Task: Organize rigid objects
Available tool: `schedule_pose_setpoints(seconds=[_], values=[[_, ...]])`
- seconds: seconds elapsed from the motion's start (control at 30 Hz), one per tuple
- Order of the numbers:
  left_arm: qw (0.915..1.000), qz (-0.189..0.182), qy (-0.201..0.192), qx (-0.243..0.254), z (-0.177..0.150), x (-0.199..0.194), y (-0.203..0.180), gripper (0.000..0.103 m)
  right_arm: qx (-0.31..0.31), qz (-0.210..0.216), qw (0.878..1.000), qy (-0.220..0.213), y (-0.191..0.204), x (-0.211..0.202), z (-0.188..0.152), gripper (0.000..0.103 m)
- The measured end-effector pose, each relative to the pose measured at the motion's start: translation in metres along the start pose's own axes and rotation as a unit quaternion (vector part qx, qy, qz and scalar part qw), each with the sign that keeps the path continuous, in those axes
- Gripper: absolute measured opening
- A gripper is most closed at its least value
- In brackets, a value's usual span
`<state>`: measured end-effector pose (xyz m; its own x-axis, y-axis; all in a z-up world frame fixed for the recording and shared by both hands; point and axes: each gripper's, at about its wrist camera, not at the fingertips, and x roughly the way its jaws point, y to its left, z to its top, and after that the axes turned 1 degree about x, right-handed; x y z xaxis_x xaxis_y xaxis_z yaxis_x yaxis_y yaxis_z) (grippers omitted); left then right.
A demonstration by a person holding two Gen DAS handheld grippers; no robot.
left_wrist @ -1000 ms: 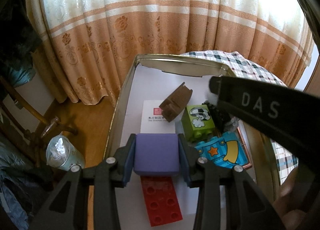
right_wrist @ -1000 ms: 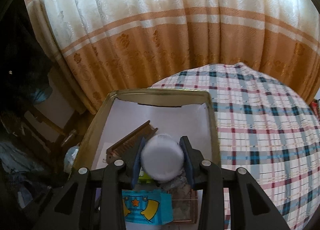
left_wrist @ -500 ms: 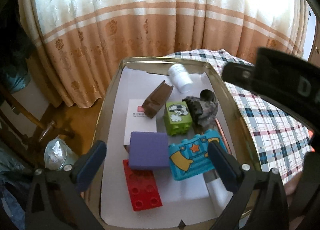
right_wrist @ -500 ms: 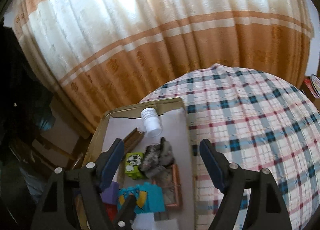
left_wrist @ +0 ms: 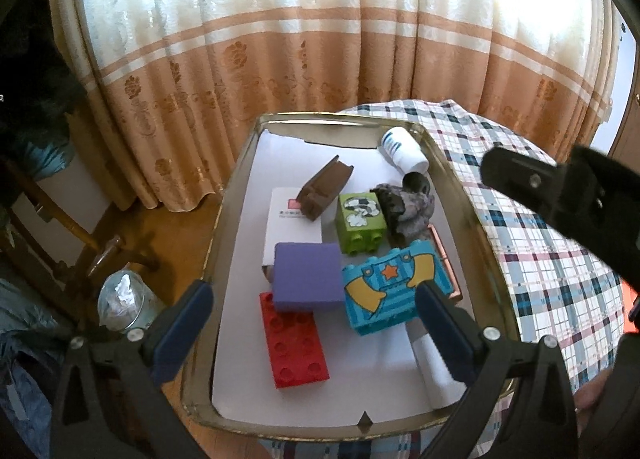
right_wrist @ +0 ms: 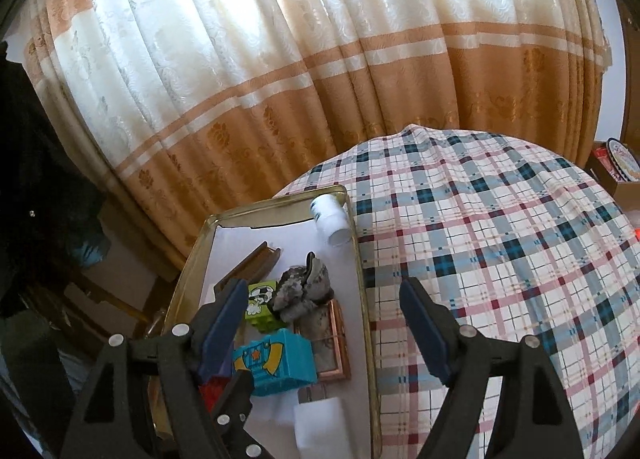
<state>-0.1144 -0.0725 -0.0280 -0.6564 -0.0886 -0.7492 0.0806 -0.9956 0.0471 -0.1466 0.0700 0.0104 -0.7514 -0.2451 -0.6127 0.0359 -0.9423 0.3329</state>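
Left wrist view: the left gripper (left_wrist: 314,317) hangs over the near end of the metal tray (left_wrist: 224,259), its fingers spread wide with nothing between them. The purple block (left_wrist: 308,276) lies flat just beyond the gap between the fingers, overlapping the far end of the red brick (left_wrist: 294,343) and a corner of the white card (left_wrist: 294,229). The blue brick (left_wrist: 394,287) touches the purple block's right side; the green brick (left_wrist: 360,223), the brown piece (left_wrist: 326,191) and the grey figure (left_wrist: 406,207) sit mid-tray. The white bottle (left_wrist: 404,151) lies on its side in the far right corner of the tray. A second ago the left gripper was clamped on the purple block; now the block rests on the tray and the gripper has drawn back.

Right wrist view: the right gripper (right_wrist: 324,329) is also spread and empty, held above the tray's right edge (right_wrist: 362,299) and the checked tablecloth (right_wrist: 500,259). The white bottle (right_wrist: 330,217) lies well beyond its fingertips against the far right corner. A second ago this gripper pinched the bottle; since then it has released it and pulled away.
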Motion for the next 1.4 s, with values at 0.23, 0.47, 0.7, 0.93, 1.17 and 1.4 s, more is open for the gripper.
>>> schedule_pose_setpoints(seconds=[0.23, 0.47, 0.7, 0.93, 1.17, 1.4], values=[[1.0000, 0.001, 0.000, -0.003, -0.005, -0.006, 0.002, 0.102, -0.001, -0.005, 1.000, 0.000, 0.001, -0.007, -0.011, 0.085], [1.0000, 0.001, -0.008, -0.005, -0.011, -0.015, 0.005, 0.102, -0.004, -0.003, 1.000, -0.010, 0.004, -0.020, -0.015, 0.085], [0.9997, -0.001, -0.023, -0.011, -0.018, -0.028, 0.005, 0.102, -0.043, -0.013, 0.998, -0.039, 0.015, -0.037, -0.024, 0.085], [0.9989, -0.004, -0.046, -0.009, -0.022, -0.047, 0.005, 0.102, -0.046, -0.014, 0.997, -0.063, 0.019, -0.058, -0.028, 0.087], [0.9985, -0.010, -0.050, -0.020, -0.029, -0.062, 0.012, 0.102, -0.045, -0.013, 0.997, -0.068, 0.020, -0.072, -0.038, 0.088], [0.9976, 0.000, -0.065, -0.023, -0.039, -0.076, 0.017, 0.102, -0.034, -0.025, 0.995, -0.089, 0.022, -0.089, -0.052, 0.088]])
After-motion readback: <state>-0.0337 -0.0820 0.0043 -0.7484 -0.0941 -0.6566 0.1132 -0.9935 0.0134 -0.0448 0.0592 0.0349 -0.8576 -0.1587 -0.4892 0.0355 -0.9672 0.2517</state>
